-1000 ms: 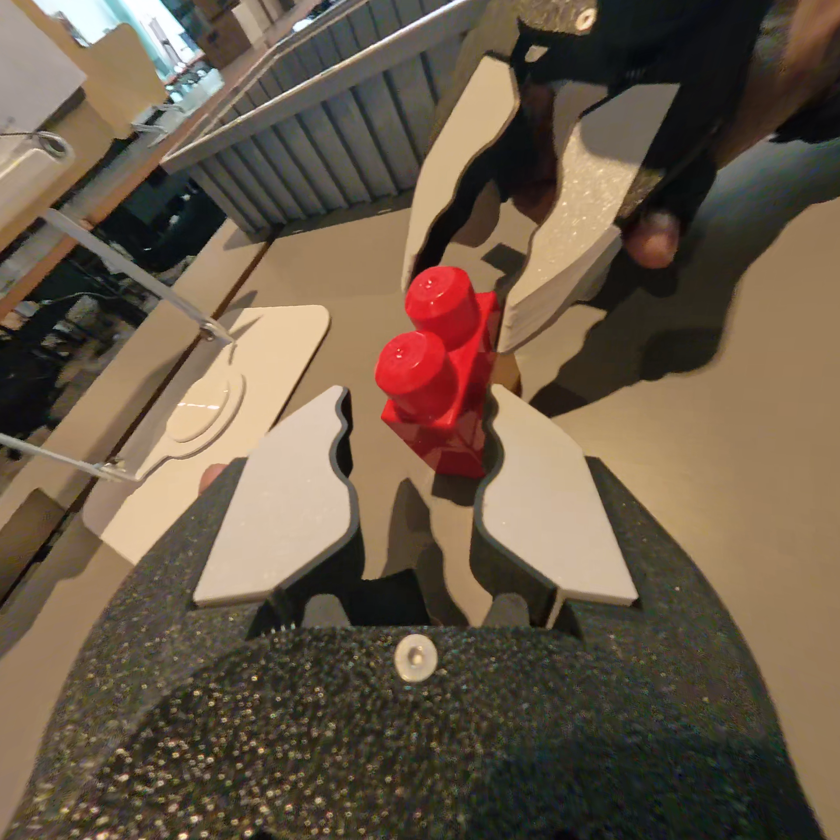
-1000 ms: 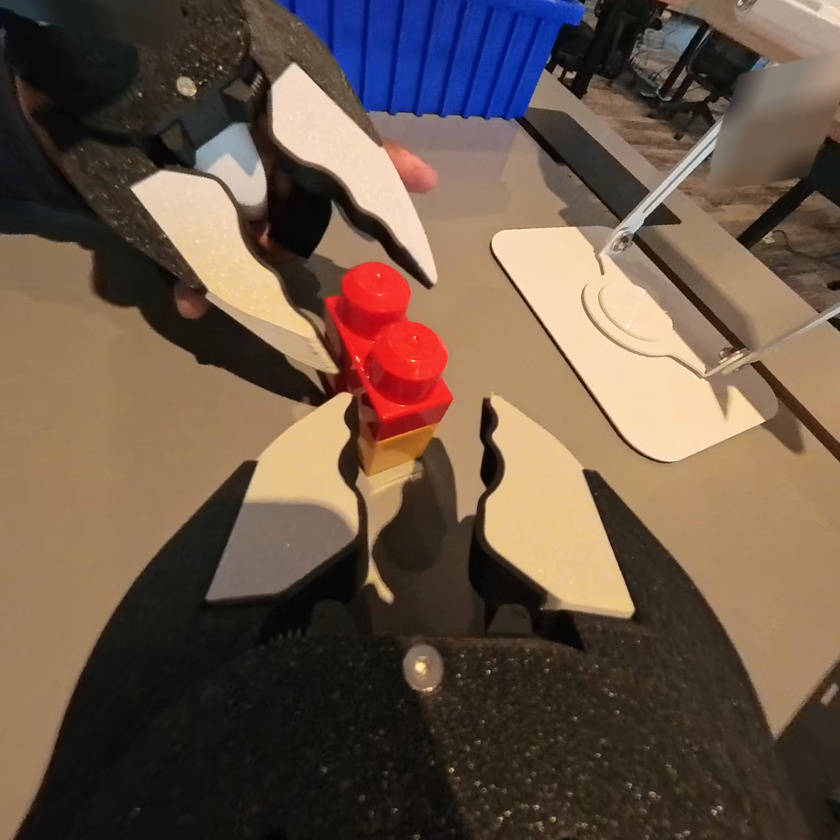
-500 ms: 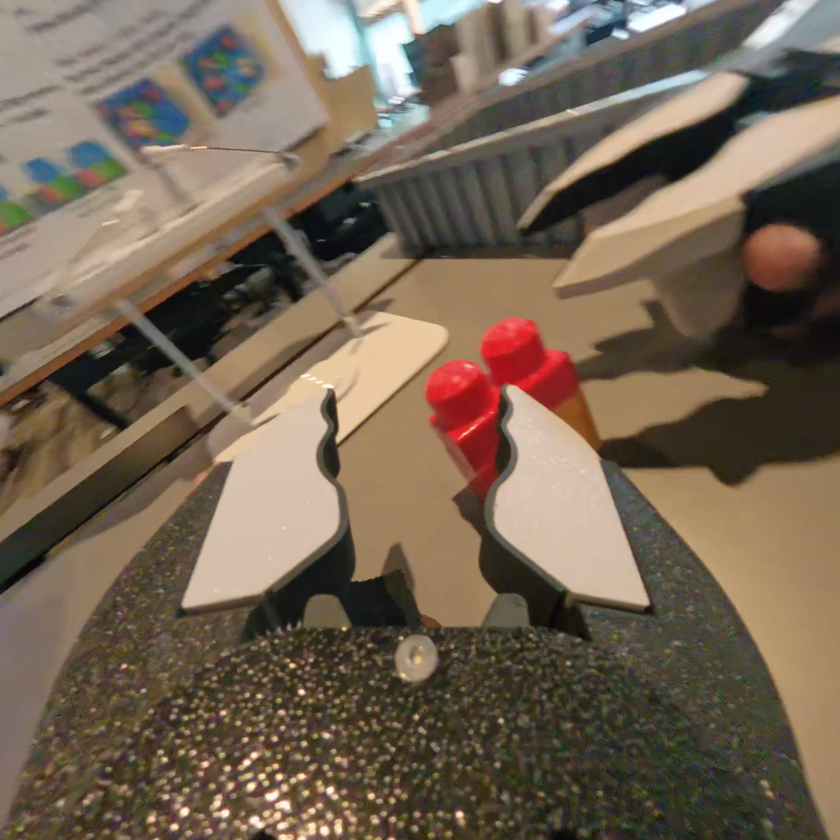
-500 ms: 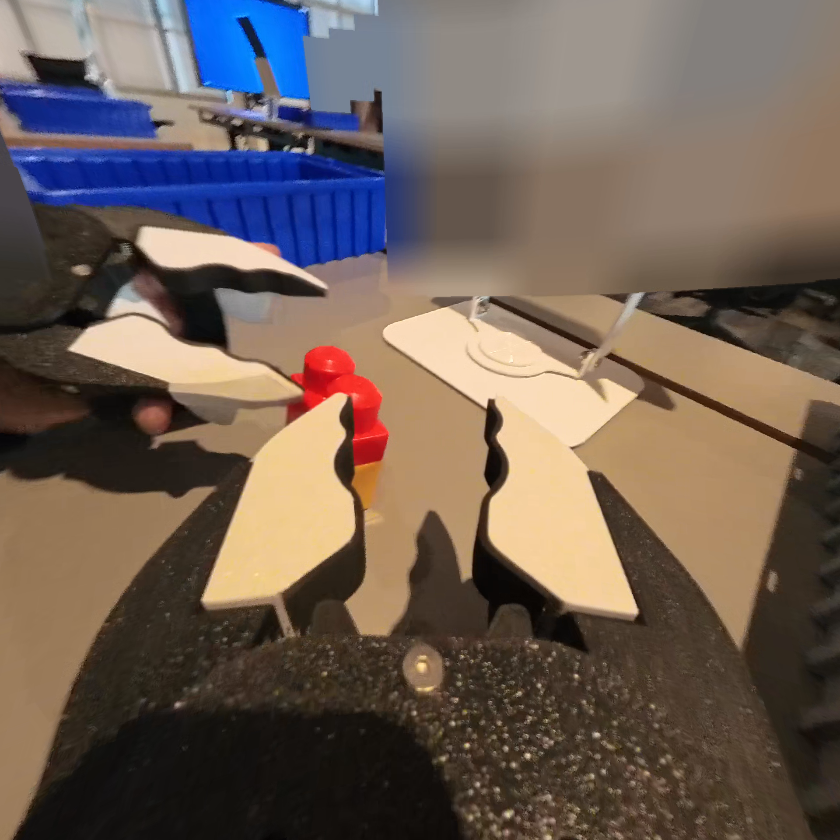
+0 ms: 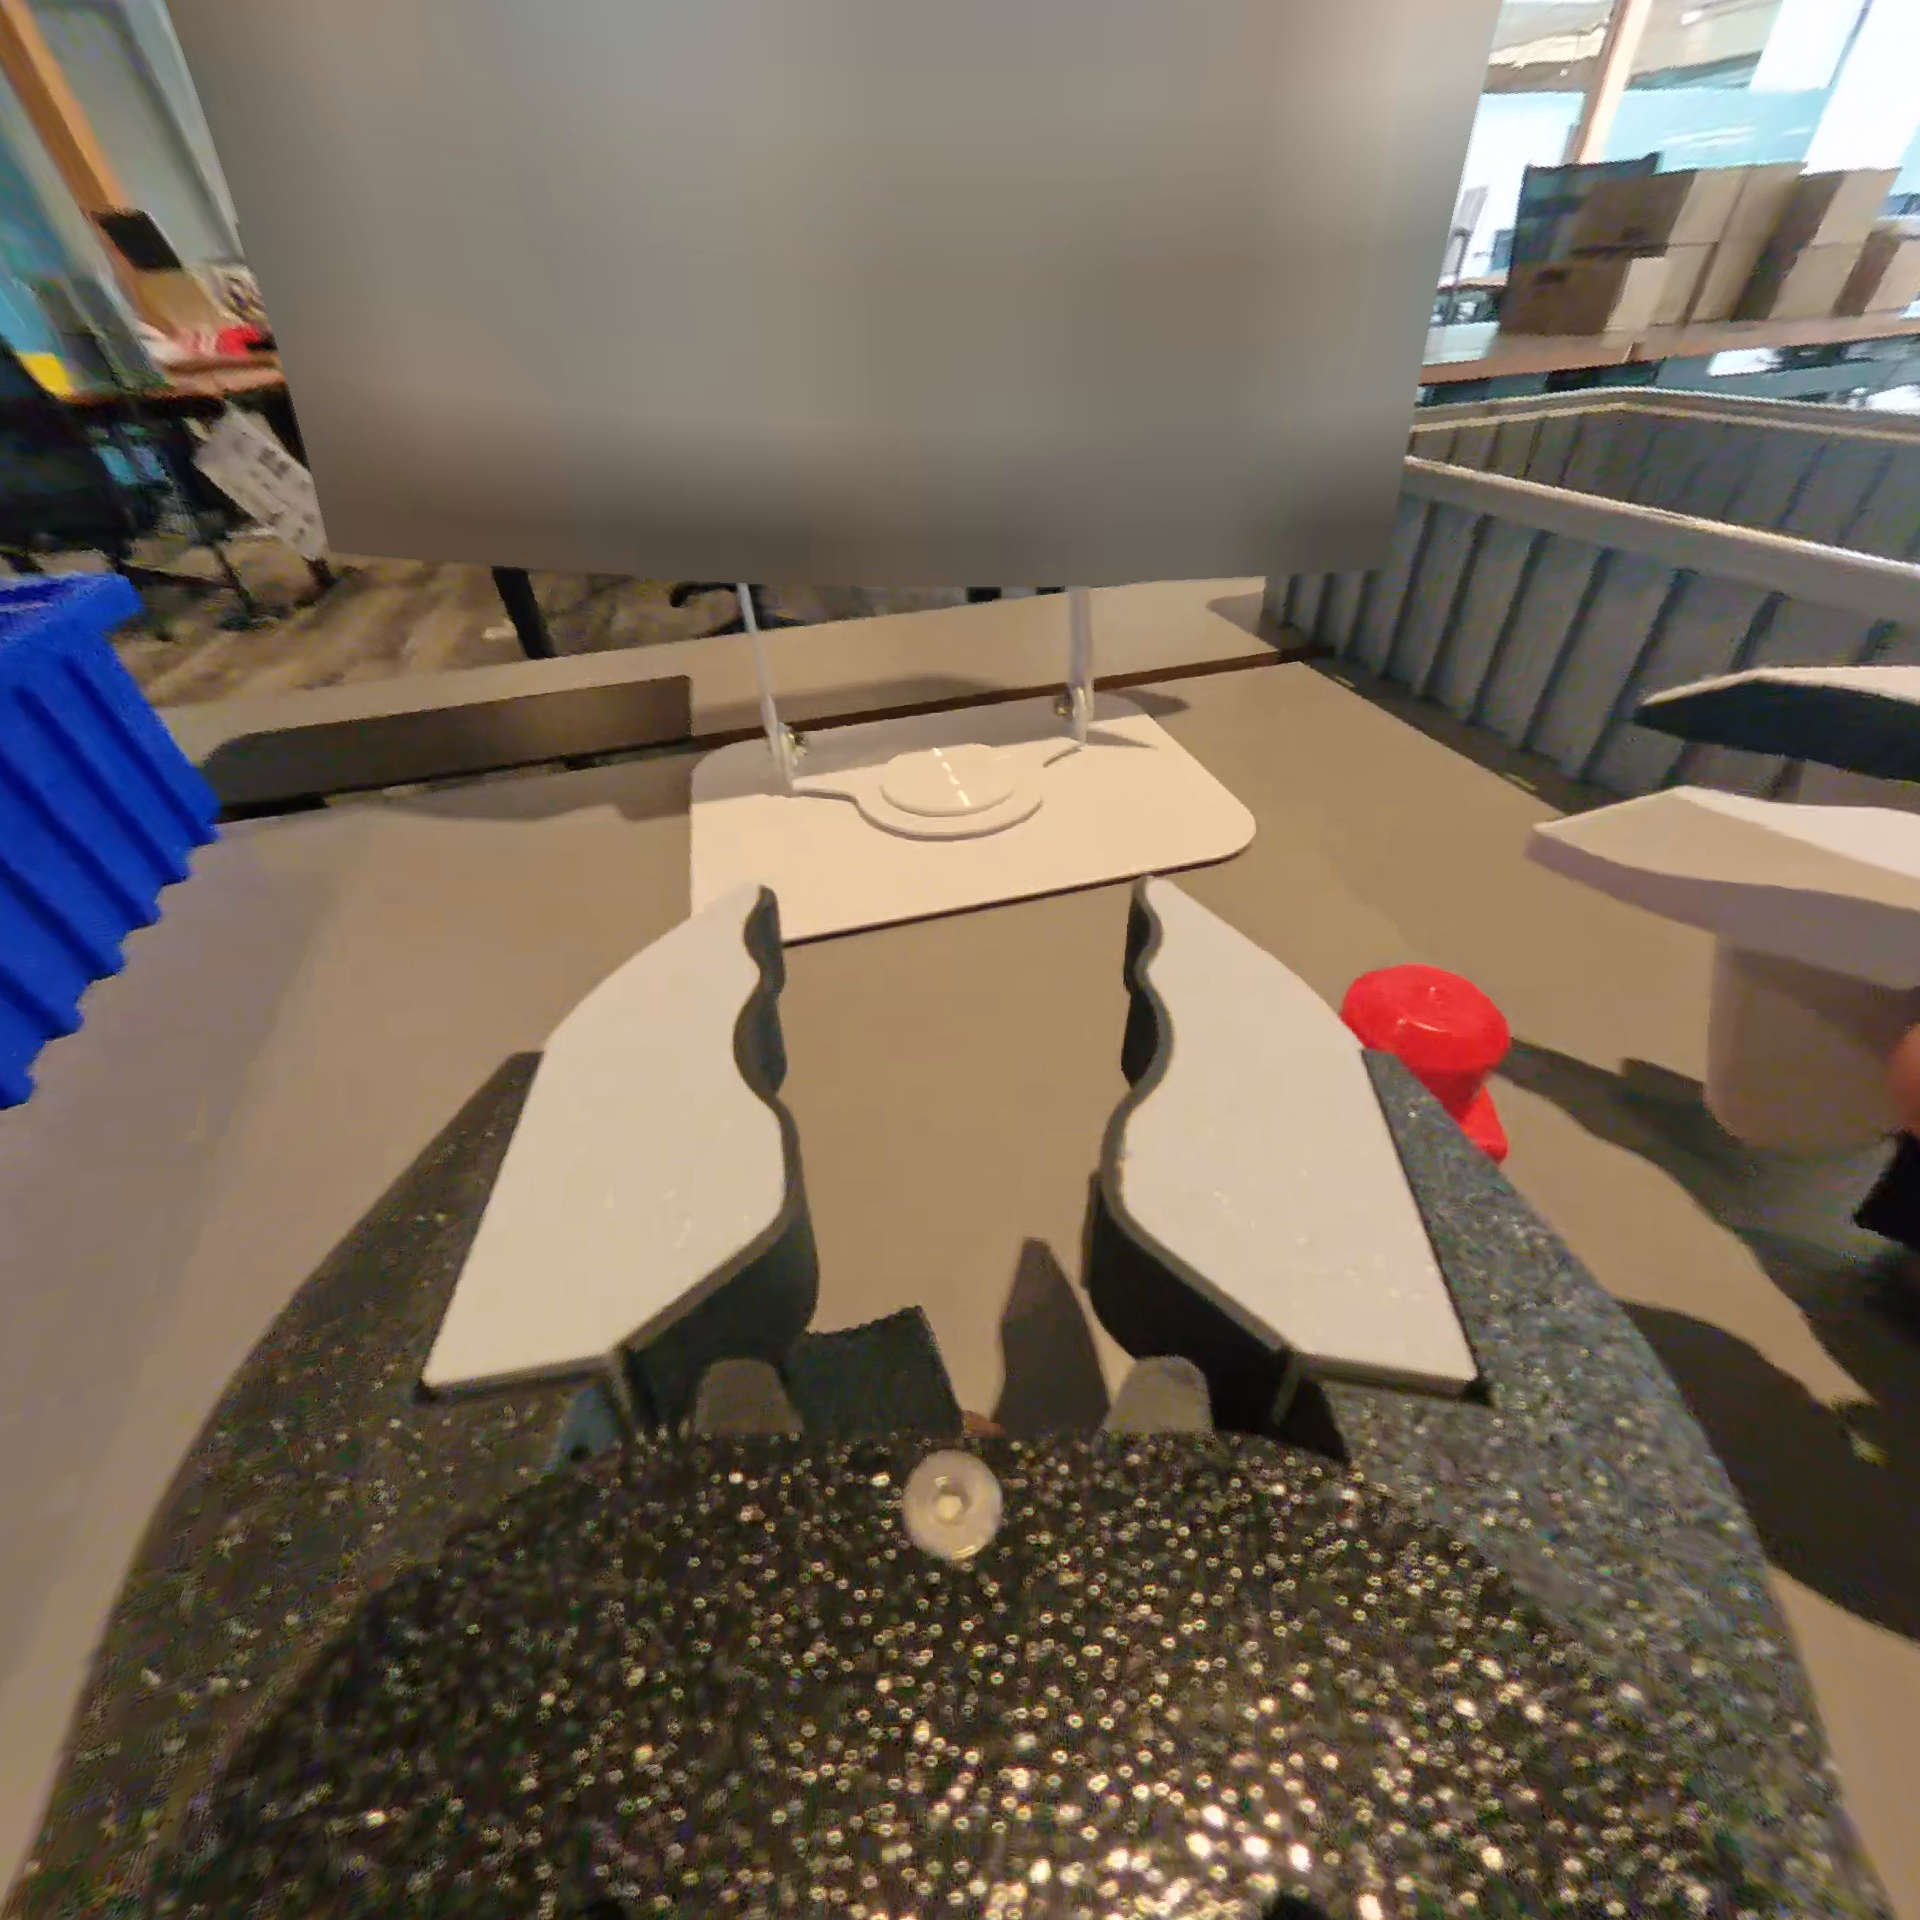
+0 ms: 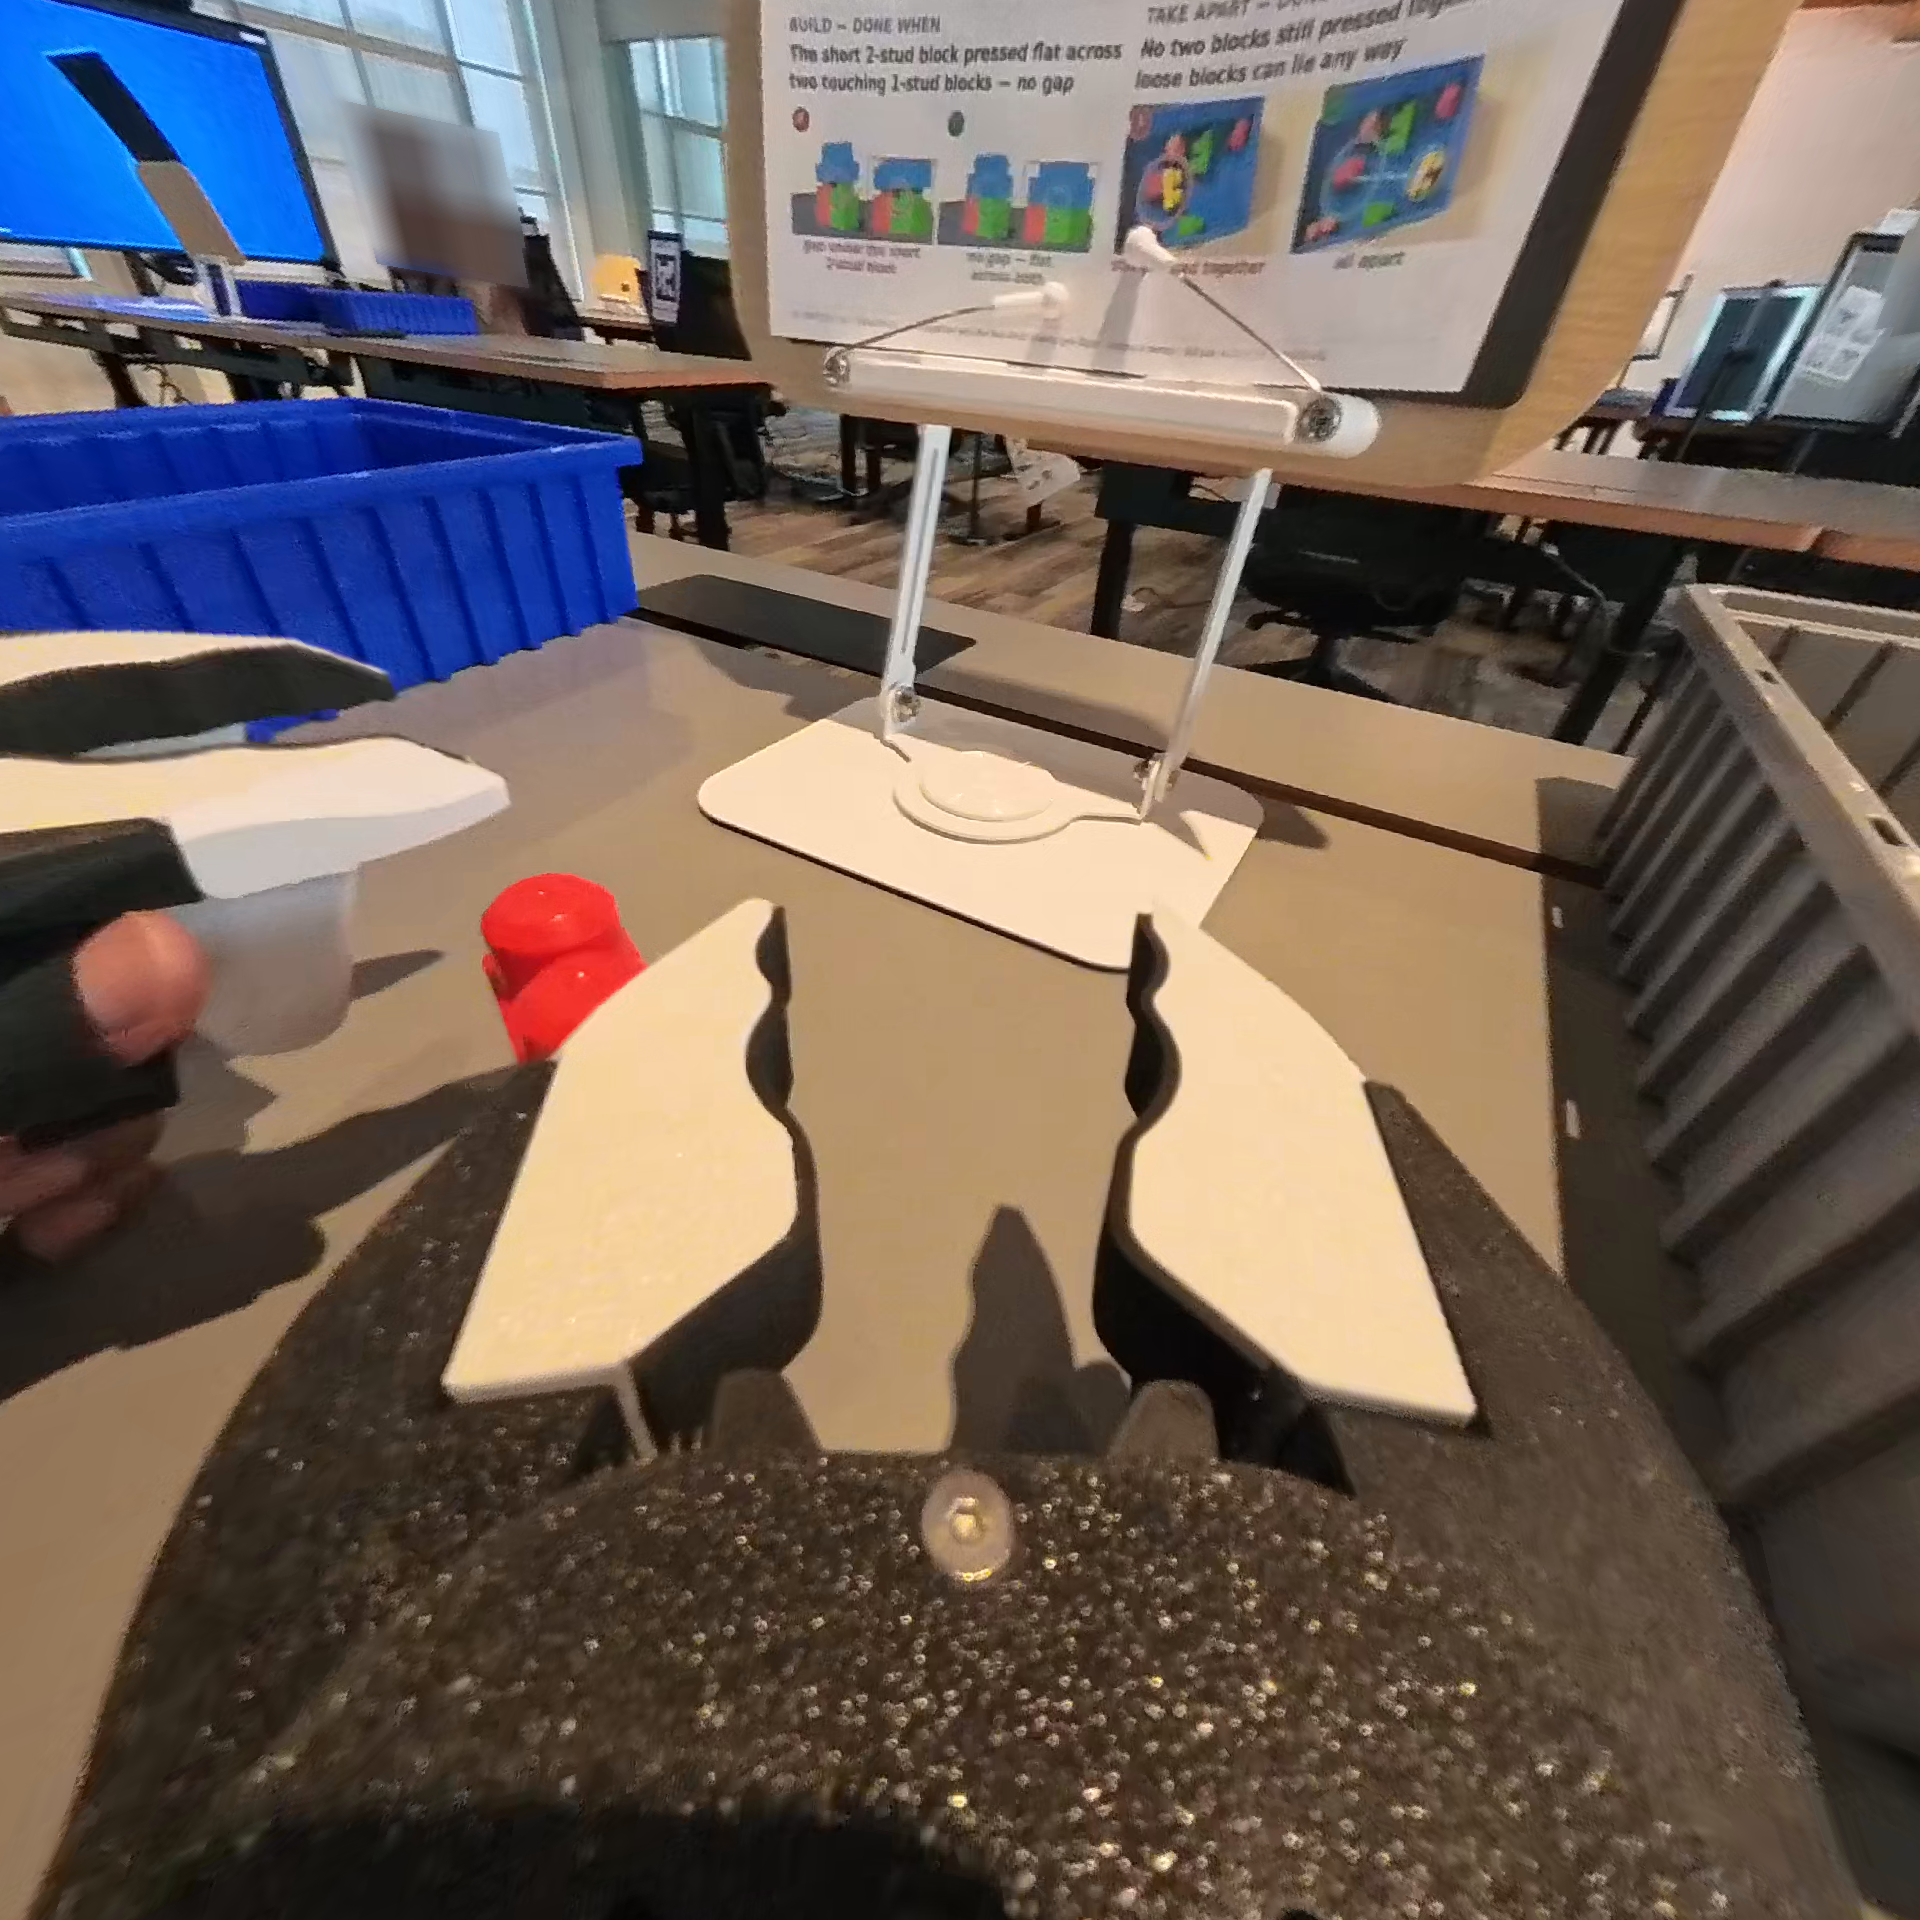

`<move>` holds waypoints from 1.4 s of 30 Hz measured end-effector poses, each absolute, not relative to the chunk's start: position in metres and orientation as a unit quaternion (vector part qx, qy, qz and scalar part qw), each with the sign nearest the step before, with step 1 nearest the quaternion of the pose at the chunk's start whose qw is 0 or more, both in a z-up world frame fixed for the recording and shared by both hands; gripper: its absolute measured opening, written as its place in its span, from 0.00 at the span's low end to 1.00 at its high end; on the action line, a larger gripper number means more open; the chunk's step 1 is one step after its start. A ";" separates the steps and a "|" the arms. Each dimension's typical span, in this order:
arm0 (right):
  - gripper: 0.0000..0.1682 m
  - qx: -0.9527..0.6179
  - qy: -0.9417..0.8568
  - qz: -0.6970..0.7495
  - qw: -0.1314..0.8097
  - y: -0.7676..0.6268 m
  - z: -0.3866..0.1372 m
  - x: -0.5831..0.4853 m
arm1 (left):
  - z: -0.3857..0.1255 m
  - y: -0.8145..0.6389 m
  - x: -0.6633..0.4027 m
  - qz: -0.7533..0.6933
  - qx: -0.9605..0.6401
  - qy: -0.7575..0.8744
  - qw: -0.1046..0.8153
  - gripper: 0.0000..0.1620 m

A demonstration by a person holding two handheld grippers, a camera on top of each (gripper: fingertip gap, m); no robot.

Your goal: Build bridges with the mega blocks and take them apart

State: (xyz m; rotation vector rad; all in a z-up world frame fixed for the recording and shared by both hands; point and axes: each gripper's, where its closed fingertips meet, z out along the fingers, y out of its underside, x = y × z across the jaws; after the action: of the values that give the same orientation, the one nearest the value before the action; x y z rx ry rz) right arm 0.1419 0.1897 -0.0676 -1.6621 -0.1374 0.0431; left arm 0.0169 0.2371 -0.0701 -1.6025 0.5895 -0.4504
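Your left gripper [image 5: 951, 1023] and right gripper [image 6: 956, 1039] are both hanging with tongs apart and empty, having just swung away from the red block [image 6: 556, 971]. It is standing on the grey table [image 6: 966, 1049] between them, just outside each gripper. You are leaving the bridge built, so pulling it apart looks next. Farther off, the white stand [image 6: 982, 821] is waiting.

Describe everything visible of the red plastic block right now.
The glossy red plastic block stands upright on the grey table, one round stud on top clearly showing. Each view hides its lower part behind that view's own gripper finger, so what lies under it cannot be told. It sits between the left gripper and right gripper; both are open and empty, and nothing grips the block.
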 end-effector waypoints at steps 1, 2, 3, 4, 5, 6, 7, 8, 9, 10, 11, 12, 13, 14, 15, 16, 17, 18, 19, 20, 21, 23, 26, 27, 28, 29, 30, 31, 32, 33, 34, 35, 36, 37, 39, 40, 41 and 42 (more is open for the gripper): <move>0.37 -0.736 -0.055 0.015 0.674 0.186 -0.067 0.143 | -0.068 0.235 0.016 -0.193 -0.696 0.258 0.642 0.38; 0.38 -0.734 -0.047 0.011 0.677 0.182 -0.066 0.145 | -0.067 0.235 0.014 -0.193 -0.694 0.256 0.645 0.38; 0.38 -0.730 -0.037 0.010 0.682 0.178 -0.064 0.146 | -0.066 0.235 0.011 -0.197 -0.693 0.250 0.647 0.38; 0.38 -0.727 -0.029 0.009 0.686 0.175 -0.063 0.147 | -0.066 0.237 0.009 -0.205 -0.695 0.245 0.644 0.38; 0.38 -0.725 -0.023 0.007 0.689 0.173 -0.062 0.147 | -0.066 0.240 0.006 -0.213 -0.699 0.238 0.641 0.37; 0.38 -0.724 -0.020 0.002 0.690 0.172 -0.062 0.146 | -0.066 0.242 0.004 -0.221 -0.701 0.231 0.637 0.37; 0.38 -0.724 -0.019 -0.003 0.690 0.171 -0.061 0.145 | -0.065 0.243 0.003 -0.230 -0.700 0.229 0.636 0.36; 0.38 -0.726 -0.018 -0.011 0.688 0.172 -0.062 0.145 | -0.064 0.244 0.003 -0.238 -0.697 0.231 0.636 0.36; 0.38 -0.728 -0.013 -0.020 0.686 0.172 -0.063 0.146 | -0.063 0.243 0.003 -0.244 -0.692 0.234 0.637 0.35; 0.38 -0.728 -0.012 -0.025 0.685 0.173 -0.063 0.146 | -0.062 0.241 0.005 -0.252 -0.686 0.242 0.639 0.34; 0.38 -0.727 -0.011 -0.025 0.686 0.173 -0.063 0.145 | -0.061 0.240 0.007 -0.258 -0.681 0.249 0.639 0.34; 0.38 -0.726 -0.009 -0.021 0.688 0.173 -0.062 0.144 | -0.061 0.241 0.008 -0.263 -0.678 0.253 0.638 0.33; 0.37 -0.725 -0.007 -0.017 0.689 0.173 -0.062 0.144 | -0.061 0.242 0.008 -0.267 -0.679 0.252 0.636 0.33; 0.37 -0.724 -0.006 -0.013 0.690 0.173 -0.061 0.143 | -0.061 0.244 0.008 -0.271 -0.679 0.250 0.635 0.33; 0.37 -0.724 -0.006 -0.012 0.690 0.173 -0.061 0.143 | -0.060 0.245 0.008 -0.275 -0.678 0.248 0.636 0.32; 0.37 -0.724 -0.004 -0.012 0.689 0.173 -0.062 0.143 | -0.059 0.248 0.007 -0.275 -0.677 0.244 0.637 0.32; 0.37 -0.725 -0.002 -0.012 0.689 0.173 -0.062 0.143 | -0.059 0.249 0.007 -0.275 -0.677 0.241 0.639 0.31; 0.36 -0.726 0.000 -0.014 0.688 0.172 -0.062 0.143 | -0.058 0.250 0.008 -0.275 -0.675 0.242 0.640 0.31; 0.36 -0.727 0.000 -0.015 0.687 0.172 -0.062 0.143 | -0.058 0.249 0.009 -0.276 -0.673 0.247 0.640 0.30; 0.36 -0.730 0.001 -0.016 0.684 0.172 -0.063 0.143 | -0.059 0.248 0.011 -0.276 -0.672 0.253 0.639 0.30; 0.36 -0.734 0.001 -0.016 0.679 0.172 -0.065 0.142 | -0.059 0.247 0.012 -0.277 -0.671 0.259 0.638 0.30; 0.35 -0.743 -0.003 -0.016 0.669 0.170 -0.069 0.139 | -0.061 0.241 0.017 -0.283 -0.666 0.289 0.627 0.30; 0.34 -0.756 -0.016 0.008 0.654 0.166 -0.074 0.133 | -0.081 0.218 0.032 -0.303 -0.651 0.417 0.557 0.30; 0.35 -0.760 -0.025 0.021 0.649 0.165 -0.075 0.129 | -0.084 0.211 0.034 -0.311 -0.641 0.445 0.543 0.30; 0.35 -0.762 -0.037 0.036 0.646 0.165 -0.076 0.124 | -0.084 0.209 0.033 -0.316 -0.635 0.454 0.539 0.30; 0.35 -0.762 -0.050 0.049 0.644 0.164 -0.076 0.120 | -0.083 0.210 0.031 -0.326 -0.633 0.451 0.538 0.30; 0.35 -0.762 -0.055 0.059 0.642 0.164 -0.077 0.119 | -0.081 0.211 0.029 -0.340 -0.633 0.443 0.536 0.28; 0.35 -0.764 -0.061 0.071 0.639 0.165 -0.078 0.116 | -0.079 0.211 0.028 -0.352 -0.633 0.439 0.531 0.27; 0.34 -0.766 -0.073 0.085 0.633 0.165 -0.079 0.112 | -0.080 0.211 0.028 -0.358 -0.635 0.439 0.526 0.25; 0.32 -0.769 -0.081 0.092 0.627 0.165 -0.081 0.110 | -0.082 0.210 0.030 -0.359 -0.637 0.443 0.518 0.22; 0.31 -0.770 -0.087 0.094 0.625 0.165 -0.081 0.108 | -0.085 0.209 0.032 -0.358 -0.640 0.450 0.510 0.18; 0.28 -0.768 -0.097 0.098 0.626 0.165 -0.081 0.104 | -0.088 0.209 0.034 -0.352 -0.643 0.457 0.503 0.13; 0.27 -0.764 -0.112 0.107 0.626 0.164 -0.080 0.098 | -0.091 0.208 0.036 -0.346 -0.646 0.466 0.496 0.10; 0.26 -0.762 -0.128 0.117 0.624 0.164 -0.080 0.091 | -0.094 0.206 0.038 -0.341 -0.646 0.476 0.490 0.10; 0.26 -0.768 -0.154 0.113 0.611 0.165 -0.085 0.082 | -0.098 0.204 0.040 -0.331 -0.648 0.487 0.483 0.10; 0.26 -0.773 -0.159 0.102 0.605 0.166 -0.087 0.081 | -0.098 0.205 0.040 -0.328 -0.650 0.486 0.483 0.11; 0.26 -0.777 -0.164 0.095 0.601 0.167 -0.089 0.079 | -0.098 0.206 0.040 -0.328 -0.650 0.483 0.485 0.12; 0.26 -0.780 -0.166 0.090 0.596 0.168 -0.091 0.079 | -0.097 0.207 0.039 -0.329 -0.650 0.479 0.489 0.13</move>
State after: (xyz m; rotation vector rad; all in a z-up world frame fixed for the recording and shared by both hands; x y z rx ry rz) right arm 0.0788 0.1676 -0.0910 -1.8112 -0.3850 0.2085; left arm 0.0391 0.2067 -0.0967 -1.5801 1.1647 -0.7991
